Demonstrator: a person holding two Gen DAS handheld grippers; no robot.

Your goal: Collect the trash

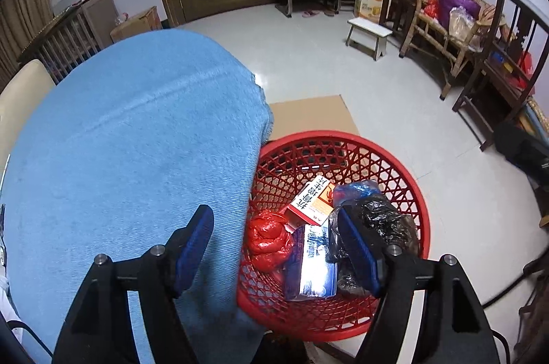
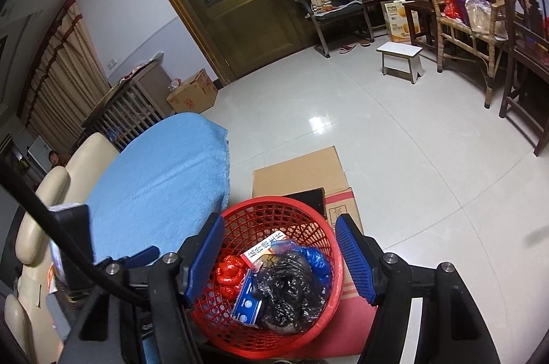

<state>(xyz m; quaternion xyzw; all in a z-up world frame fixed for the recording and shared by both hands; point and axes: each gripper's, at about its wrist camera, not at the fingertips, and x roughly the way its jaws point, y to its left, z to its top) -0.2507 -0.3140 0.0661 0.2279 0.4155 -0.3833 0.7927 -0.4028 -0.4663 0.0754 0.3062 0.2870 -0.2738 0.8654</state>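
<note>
A red lattice basket (image 1: 417, 192) (image 2: 329, 247) sits on a cardboard box beside the blue-cloth table. It holds a crumpled red bag (image 1: 267, 237) (image 2: 230, 274), a white and orange carton (image 1: 314, 201) (image 2: 264, 249), a blue box (image 1: 310, 264) (image 2: 247, 302), a black bag (image 1: 381, 220) (image 2: 288, 292) and a blue bag (image 1: 357, 189) (image 2: 317, 257). My left gripper (image 1: 278, 247) is open and empty above the basket's left side and the table edge. My right gripper (image 2: 279, 257) is open and empty, higher above the basket.
The blue cloth (image 1: 130, 137) (image 2: 164, 172) covers the table on the left. The cardboard box (image 2: 302, 172) stands on the tiled floor (image 2: 394, 130). A cream chair (image 2: 51, 192) is at the left. A small stool (image 2: 399, 53) and wooden chairs (image 2: 470, 17) stand far right.
</note>
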